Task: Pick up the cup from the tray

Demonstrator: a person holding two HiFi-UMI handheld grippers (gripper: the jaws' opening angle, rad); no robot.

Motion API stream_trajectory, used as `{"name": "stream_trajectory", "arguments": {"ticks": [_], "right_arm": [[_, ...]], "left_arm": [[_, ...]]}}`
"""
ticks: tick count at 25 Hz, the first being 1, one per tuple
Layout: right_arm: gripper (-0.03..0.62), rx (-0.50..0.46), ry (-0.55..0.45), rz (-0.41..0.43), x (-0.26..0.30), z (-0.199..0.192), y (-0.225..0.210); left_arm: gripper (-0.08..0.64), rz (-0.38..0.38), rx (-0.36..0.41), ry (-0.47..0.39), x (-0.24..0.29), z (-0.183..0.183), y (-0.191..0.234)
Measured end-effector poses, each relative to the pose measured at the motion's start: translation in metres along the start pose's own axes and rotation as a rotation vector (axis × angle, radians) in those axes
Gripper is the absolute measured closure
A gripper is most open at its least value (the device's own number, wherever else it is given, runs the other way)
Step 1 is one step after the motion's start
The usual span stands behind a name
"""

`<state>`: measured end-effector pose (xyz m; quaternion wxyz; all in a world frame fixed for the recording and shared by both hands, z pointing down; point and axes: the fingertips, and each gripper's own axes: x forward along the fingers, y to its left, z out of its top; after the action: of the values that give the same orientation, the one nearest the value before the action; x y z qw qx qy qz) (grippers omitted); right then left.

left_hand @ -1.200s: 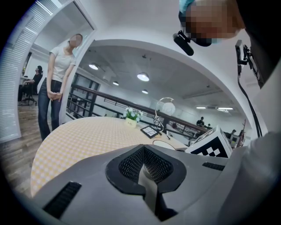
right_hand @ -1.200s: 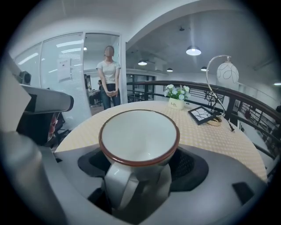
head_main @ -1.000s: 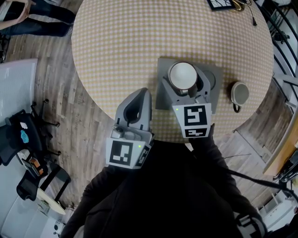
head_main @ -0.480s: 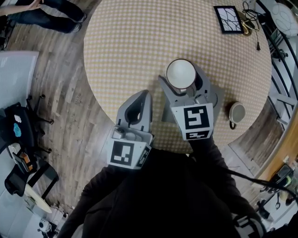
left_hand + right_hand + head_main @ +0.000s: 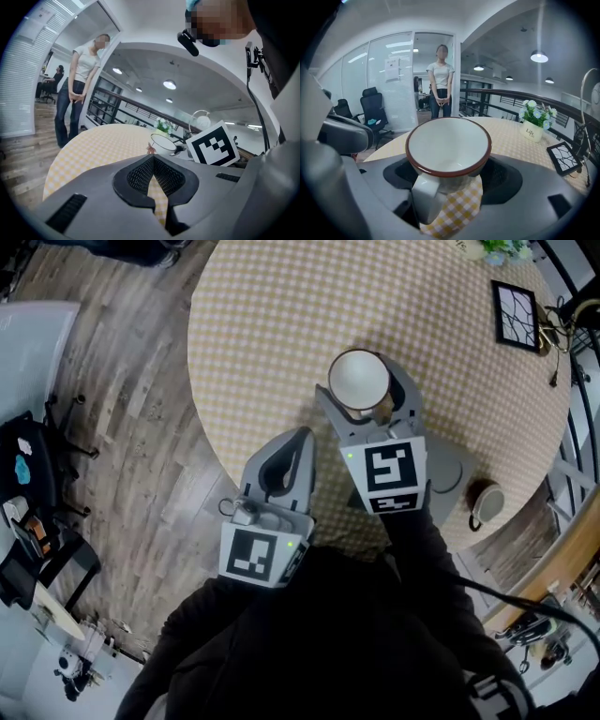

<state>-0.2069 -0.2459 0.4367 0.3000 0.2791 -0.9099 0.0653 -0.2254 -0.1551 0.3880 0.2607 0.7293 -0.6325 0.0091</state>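
Observation:
A white cup with a brown rim (image 5: 357, 377) hangs above the checked table (image 5: 281, 315), with my right gripper (image 5: 364, 401) shut on it. In the right gripper view the cup (image 5: 449, 145) fills the space between both jaws, upright, its handle (image 5: 425, 196) pointing back at the camera. The grey tray (image 5: 450, 472) lies behind and to the right of that gripper, mostly hidden by it. My left gripper (image 5: 296, 439) is shut and holds nothing, at the table's near edge. In the left gripper view its tips (image 5: 153, 158) meet, and the cup (image 5: 163, 143) shows beyond them.
A second cup (image 5: 486, 503) stands on the table right of the tray. A black picture frame (image 5: 517, 315) and a small flower pot (image 5: 533, 131) sit at the far side. A person (image 5: 440, 79) stands beyond the table, near office chairs (image 5: 375, 111). Wooden floor (image 5: 122, 409) lies to the left.
The right gripper has carried the cup up off the tray and to the left over the table. The tray now shows behind it. The left gripper stays shut.

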Motion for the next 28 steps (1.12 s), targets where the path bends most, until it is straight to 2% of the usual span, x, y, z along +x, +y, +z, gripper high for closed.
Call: {"name": "stream_trajectory", "arguments": {"ticks": [10,16,25,28], "right_arm": [[0.198,-0.014,0.096,0.056,0.025,-0.028,0.007],[0.198,-0.072,0.168,0.063,0.023,-0.036,0.011],[0.198,-0.058,0.161,0.083,0.015,-0.042,0.007],[0.198,-0.052,0.131,0.073,-0.001,-0.032,0.009]], "left_arm": [[0.557,0.03,-0.082,0.017,0.01,-0.012,0.013],[0.557,0.007,-0.034,0.018,0.007,-0.013,0.004],[0.557,0.027,-0.017,-0.003,-0.001,-0.011,0.001],[0.557,0.026,0.0,-0.02,-0.009,-0.005,-0.003]]}}
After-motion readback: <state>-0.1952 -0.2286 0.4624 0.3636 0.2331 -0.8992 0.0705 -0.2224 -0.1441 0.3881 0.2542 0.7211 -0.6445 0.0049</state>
